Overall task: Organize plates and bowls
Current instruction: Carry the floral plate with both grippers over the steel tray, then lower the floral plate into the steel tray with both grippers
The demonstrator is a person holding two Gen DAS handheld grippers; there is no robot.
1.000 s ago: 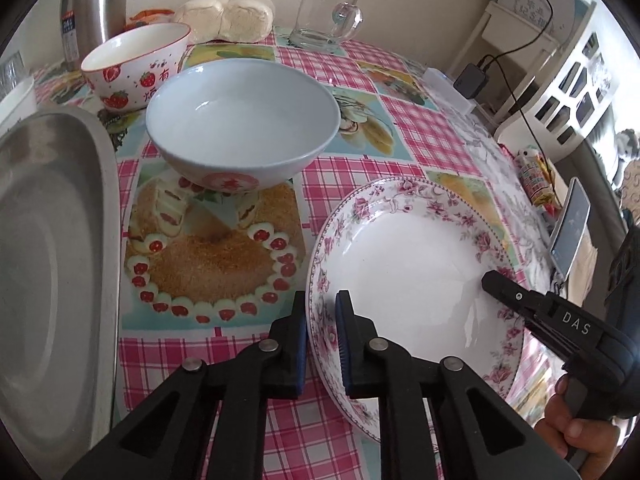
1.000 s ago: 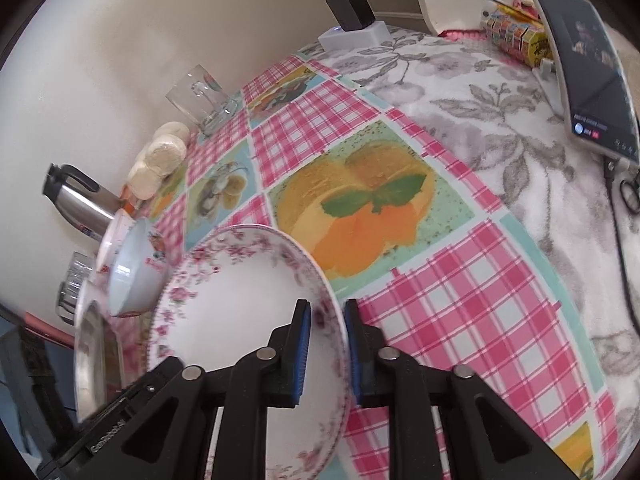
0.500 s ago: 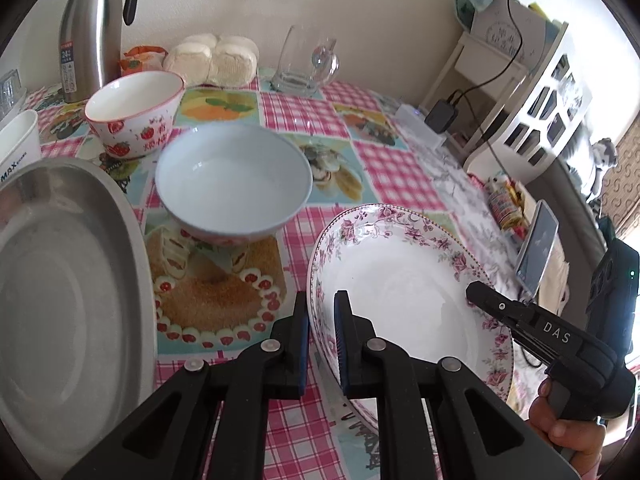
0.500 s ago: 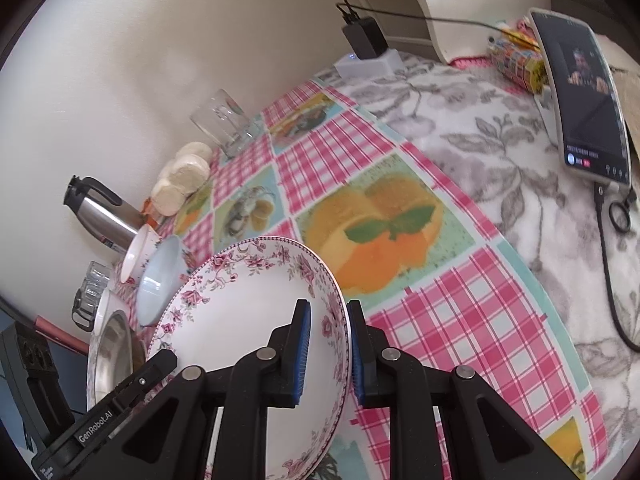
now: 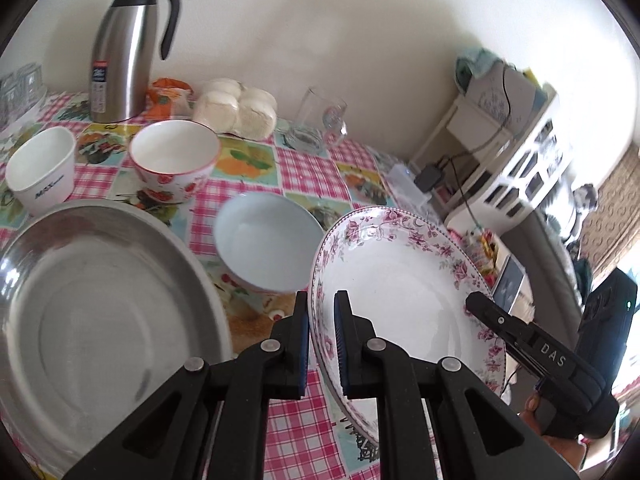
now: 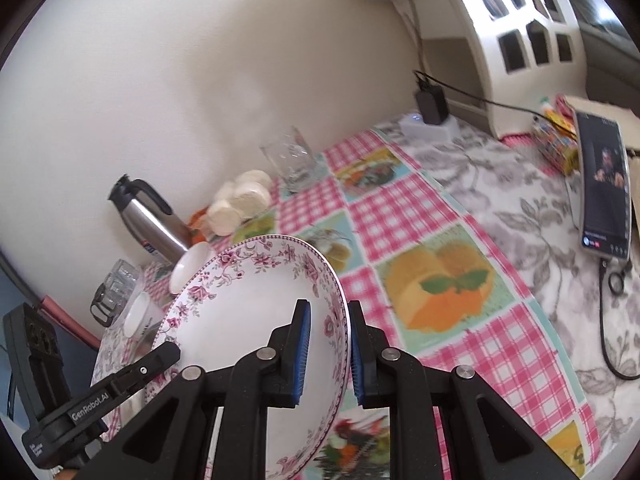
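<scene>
A white plate with a pink floral rim (image 5: 400, 280) is held in the air above the table, tilted. My left gripper (image 5: 322, 312) is shut on its left rim. My right gripper (image 6: 328, 320) is shut on its opposite rim (image 6: 336, 320), and shows in the left wrist view (image 5: 500, 320). A large steel plate (image 5: 100, 312) lies at the left. A pale blue bowl (image 5: 268, 240) stands beside it. A strawberry-patterned bowl (image 5: 174, 160) and a white cup (image 5: 42, 176) stand further back.
A steel thermos jug (image 5: 128, 48), wrapped buns (image 5: 236, 108) and a glass mug (image 5: 320, 120) stand along the wall. A phone (image 6: 604, 184), a charger (image 6: 430, 104) and cables lie on the floral cloth at the right. A white shelf unit (image 5: 520, 152) stands beyond.
Both grippers have lifted the floral plate off the table and raised it, tilting it. The bowls and the steel plate have stayed in place.
</scene>
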